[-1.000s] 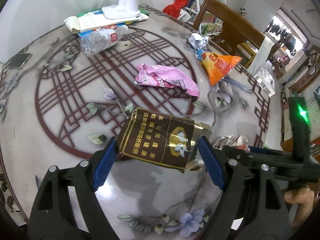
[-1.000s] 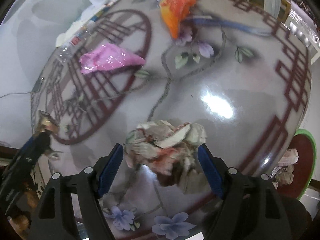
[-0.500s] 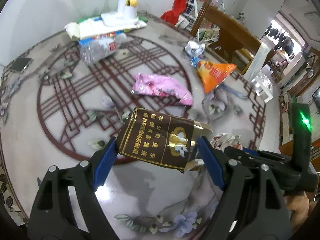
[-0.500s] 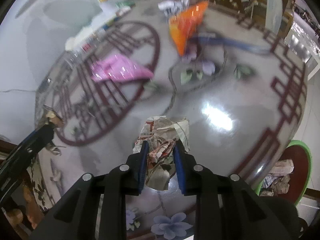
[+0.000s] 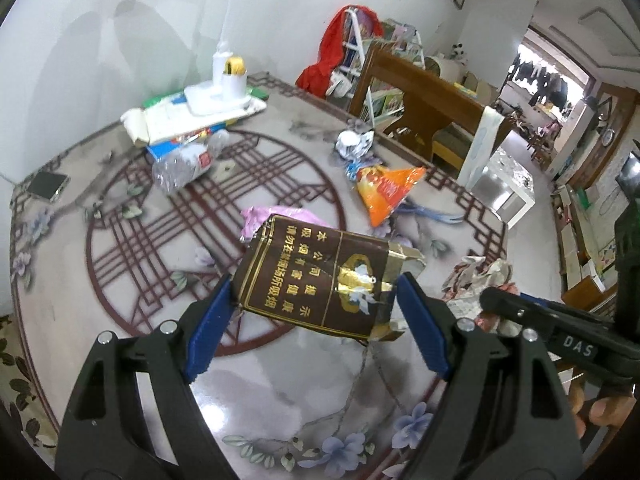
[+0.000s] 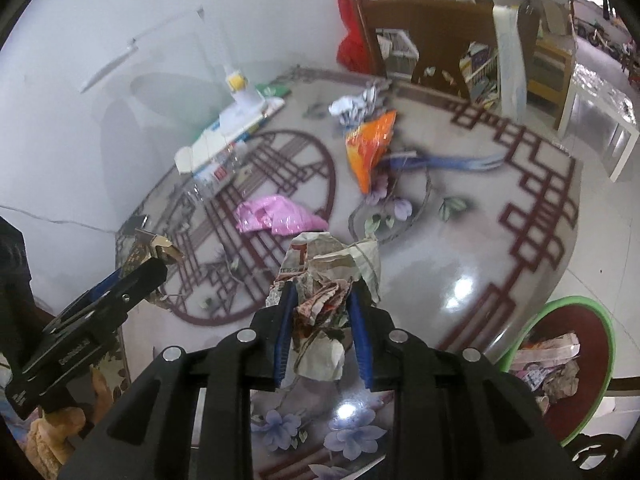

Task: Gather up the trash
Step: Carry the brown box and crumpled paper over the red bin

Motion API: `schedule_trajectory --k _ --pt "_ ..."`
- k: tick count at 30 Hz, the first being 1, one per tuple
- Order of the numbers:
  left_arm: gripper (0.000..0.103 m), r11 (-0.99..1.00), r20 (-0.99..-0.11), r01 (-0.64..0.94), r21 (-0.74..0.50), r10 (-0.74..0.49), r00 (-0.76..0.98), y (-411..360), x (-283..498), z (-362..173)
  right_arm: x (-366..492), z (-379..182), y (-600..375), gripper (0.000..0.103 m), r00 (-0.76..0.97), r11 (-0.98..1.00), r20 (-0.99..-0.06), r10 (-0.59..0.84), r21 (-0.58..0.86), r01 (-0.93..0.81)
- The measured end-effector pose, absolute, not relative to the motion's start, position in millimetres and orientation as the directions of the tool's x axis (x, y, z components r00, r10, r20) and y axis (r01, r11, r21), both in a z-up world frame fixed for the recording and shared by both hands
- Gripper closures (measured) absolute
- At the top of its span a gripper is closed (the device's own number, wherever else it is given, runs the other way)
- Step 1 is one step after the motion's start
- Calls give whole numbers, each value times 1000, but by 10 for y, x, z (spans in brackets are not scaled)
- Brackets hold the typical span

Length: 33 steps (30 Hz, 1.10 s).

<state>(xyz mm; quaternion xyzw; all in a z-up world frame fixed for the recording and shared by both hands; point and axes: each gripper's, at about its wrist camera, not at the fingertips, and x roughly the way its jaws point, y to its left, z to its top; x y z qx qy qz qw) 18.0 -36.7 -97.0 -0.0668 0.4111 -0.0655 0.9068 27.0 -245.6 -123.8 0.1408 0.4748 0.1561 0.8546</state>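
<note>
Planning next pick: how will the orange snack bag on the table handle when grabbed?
The orange snack bag looks flat and creased, so probably light and floppy. Its glossy film may be slippery and crush between pads. Lying flat on the table, it seems unlikely to roll.

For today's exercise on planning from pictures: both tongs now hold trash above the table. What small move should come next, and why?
Probably carry the right tongs, shut on the crumpled paper wad, toward the green-rimmed bin beside the table's edge. The wad is already gripped, and the bin already holds similar scraps.
</note>
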Motion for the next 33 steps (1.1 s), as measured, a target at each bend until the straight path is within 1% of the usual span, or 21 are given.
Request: schedule_trajectory --k 15,25,33 --pt "24 979 -675 136 -152 -203 709 -662 64 -612 19 -783 -2911 76 632 908 -680 371 409 -93" --pt "24 958 -642 229 -170 -284 712 -1060 35 -450 -216 -711 -3300 74 680 915 -667 303 404 -12" --pt "24 942 -611 295 -163 -331 719 -1319 7 -313 -373 -736 -3618 74 700 908 -666 256 415 63"
